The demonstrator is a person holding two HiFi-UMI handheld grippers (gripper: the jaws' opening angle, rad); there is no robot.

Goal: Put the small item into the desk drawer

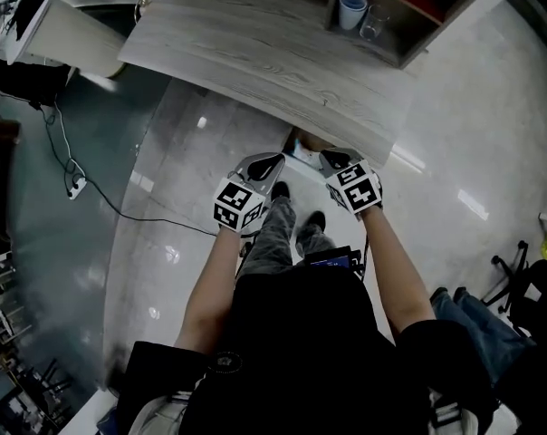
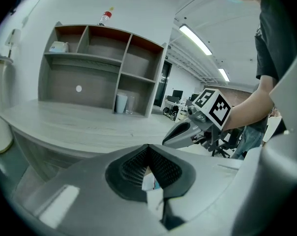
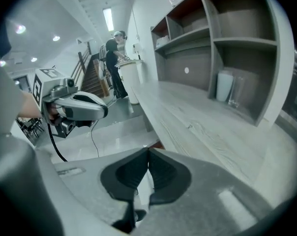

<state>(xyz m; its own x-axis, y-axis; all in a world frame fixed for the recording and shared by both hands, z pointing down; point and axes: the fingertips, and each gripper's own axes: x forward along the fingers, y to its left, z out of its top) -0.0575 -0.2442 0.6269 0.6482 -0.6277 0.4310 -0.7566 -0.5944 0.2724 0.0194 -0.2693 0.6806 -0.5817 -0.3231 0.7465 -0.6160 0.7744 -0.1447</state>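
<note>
Left gripper view shows the left gripper [image 2: 148, 150] squeezed shut on the small item [image 2: 149, 182], a white and blue bit pinched between its pads. The right gripper [image 3: 148, 151] is shut tight too, with nothing in it. Both hang just by the edge of the desk [image 1: 255, 62]. On the desk stands a shelf [image 1: 436, 30]. One bottom part of it holds a white cup [image 1: 351, 9] and a clear glass [image 1: 373, 24], side by side.

Cup [image 1: 351, 9] beside glass [image 1: 372, 24] in shelf unit [image 1: 425, 33] on desk [image 1: 255, 62].
</note>
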